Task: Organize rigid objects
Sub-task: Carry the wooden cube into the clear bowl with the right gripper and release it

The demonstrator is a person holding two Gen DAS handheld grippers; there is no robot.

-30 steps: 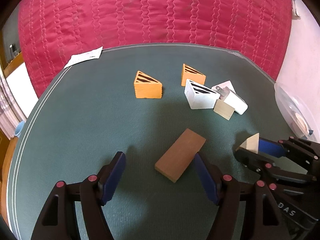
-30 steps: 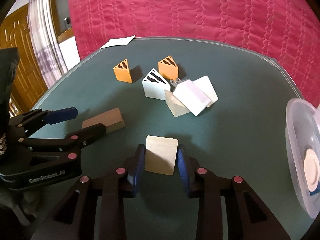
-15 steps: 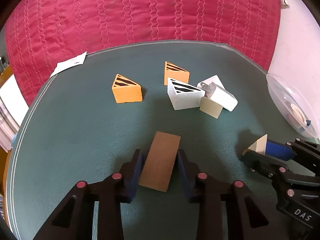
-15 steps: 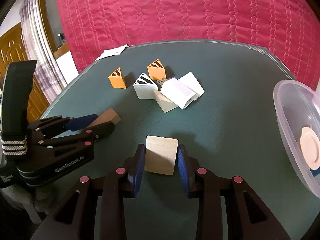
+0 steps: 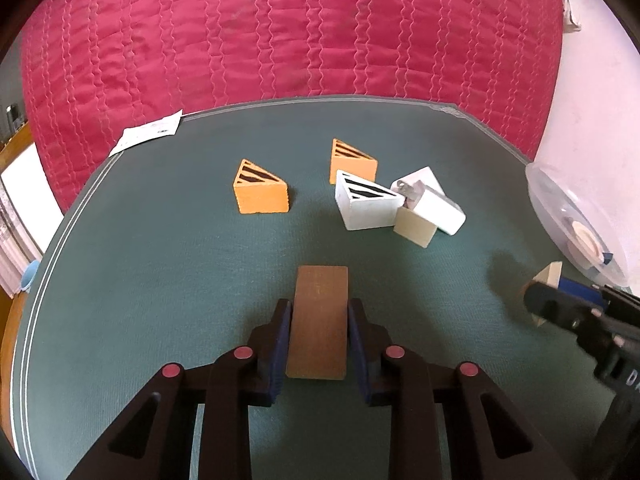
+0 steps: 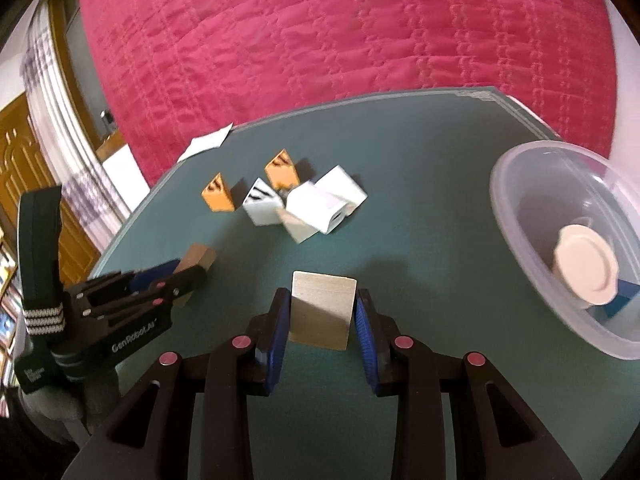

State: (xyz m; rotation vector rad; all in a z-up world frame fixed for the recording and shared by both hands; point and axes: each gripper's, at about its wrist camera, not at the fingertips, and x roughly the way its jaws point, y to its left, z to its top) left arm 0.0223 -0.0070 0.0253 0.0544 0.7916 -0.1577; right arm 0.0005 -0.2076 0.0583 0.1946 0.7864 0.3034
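Observation:
My left gripper (image 5: 318, 340) is shut on a brown wooden block (image 5: 320, 320), which also shows in the right wrist view (image 6: 198, 258). My right gripper (image 6: 322, 322) is shut on a pale wooden block (image 6: 323, 310), whose tip shows in the left wrist view (image 5: 551, 274). On the green table (image 5: 160, 280) lie two orange wedges (image 5: 262, 192) (image 5: 352, 160), a white striped wedge (image 5: 366, 204), a white charger (image 5: 434, 208) and a pale cube (image 5: 414, 226). A clear plastic bowl (image 6: 520, 216) stands at the right.
The bowl holds a cream round lid (image 6: 586, 270) and a blue piece (image 6: 622, 300). A white paper (image 5: 148, 136) lies at the table's far left edge. A red quilted bed (image 5: 280, 32) rises behind the table. A wooden door (image 6: 24, 160) is at the left.
My left gripper closed on the brown block and turned it straight between the fingers. My right gripper, holding the pale block, swung right toward the bowl.

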